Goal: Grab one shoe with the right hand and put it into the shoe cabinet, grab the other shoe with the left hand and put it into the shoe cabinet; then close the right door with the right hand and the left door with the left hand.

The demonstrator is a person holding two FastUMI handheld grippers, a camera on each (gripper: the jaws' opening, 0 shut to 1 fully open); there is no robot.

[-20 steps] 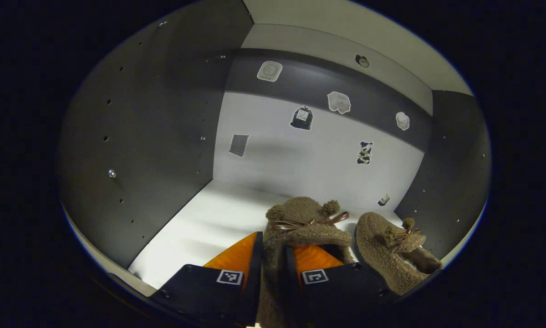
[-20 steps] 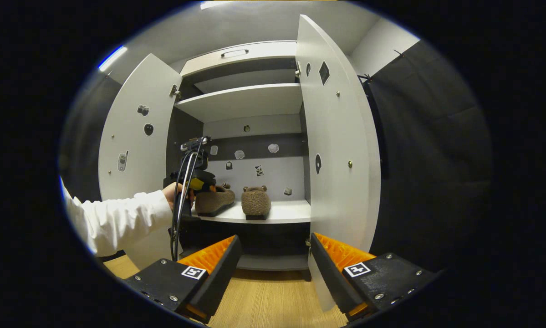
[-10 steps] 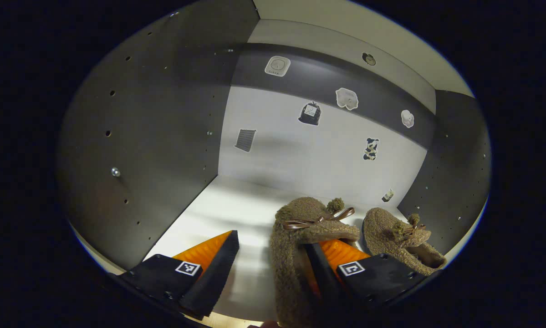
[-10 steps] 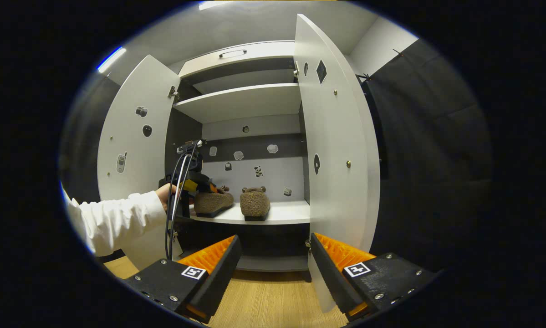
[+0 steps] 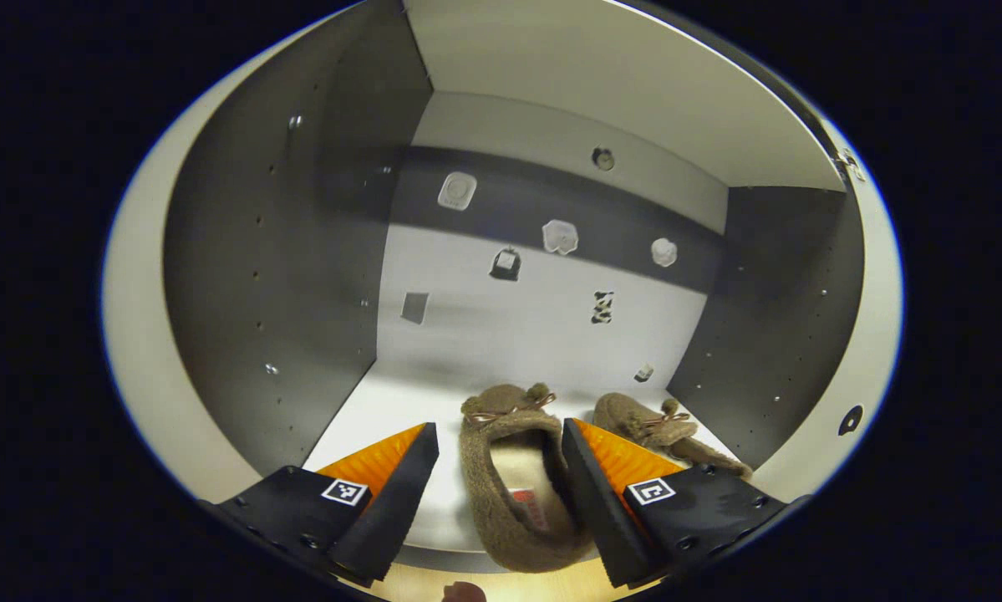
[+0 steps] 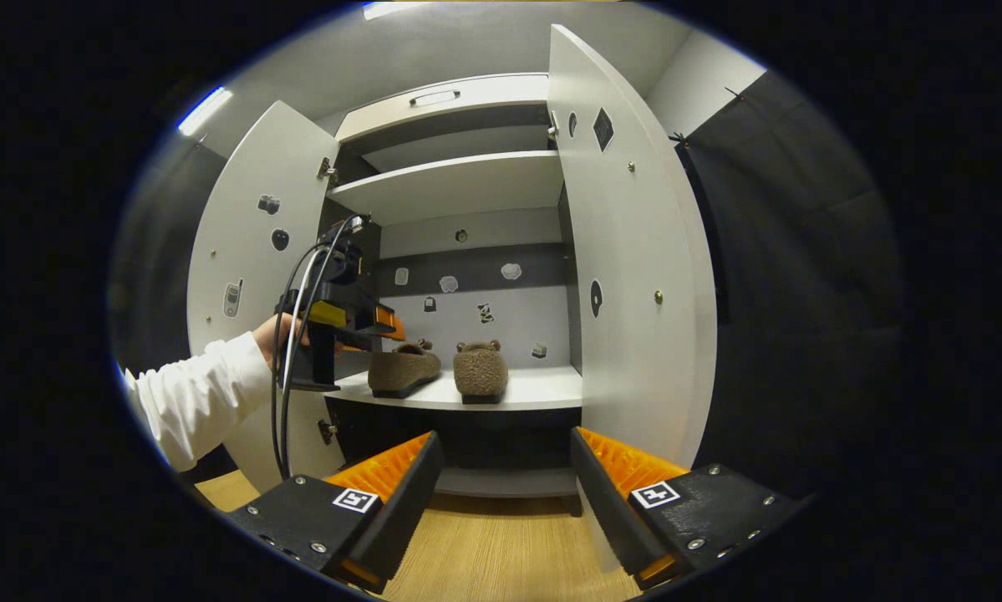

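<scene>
Low in the left gripper view, the left gripper [image 5: 494, 493] is hanging with its fingers spread apart, gripping nothing. A brown fleece slipper [image 5: 513, 477] is lying between them on the white shelf [image 5: 358, 418], heel toward the camera and toe bow toward the back; whether the fingers are brushing its sides I cannot tell. Just to its right, toward the lower right of the frame, the second slipper [image 5: 659, 428] is resting on the same shelf near the dark side wall [image 5: 768, 334]. Small stickers are dotting the back panel [image 5: 509, 334] at centre frame.

Across the bottom of the right gripper view, the right gripper [image 6: 501, 493] is waiting with its fingers wide apart over the wooden floor [image 6: 484, 560], well short of the shoe cabinet [image 6: 459, 184]. Both slippers are sitting side by side on the lower shelf at centre frame. At left centre, a hand in a white sleeve [image 6: 200, 393] is holding the left gripper just beside the nearer slipper's heel. The right door [image 6: 634, 276] is standing open right of centre, the left door [image 6: 250, 251] open at upper left.

Both shoes appear stowed, so the placing steps look finished. Next, the right gripper should be pushing the right door shut, which calls for the left gripper clearing the opening first.
</scene>
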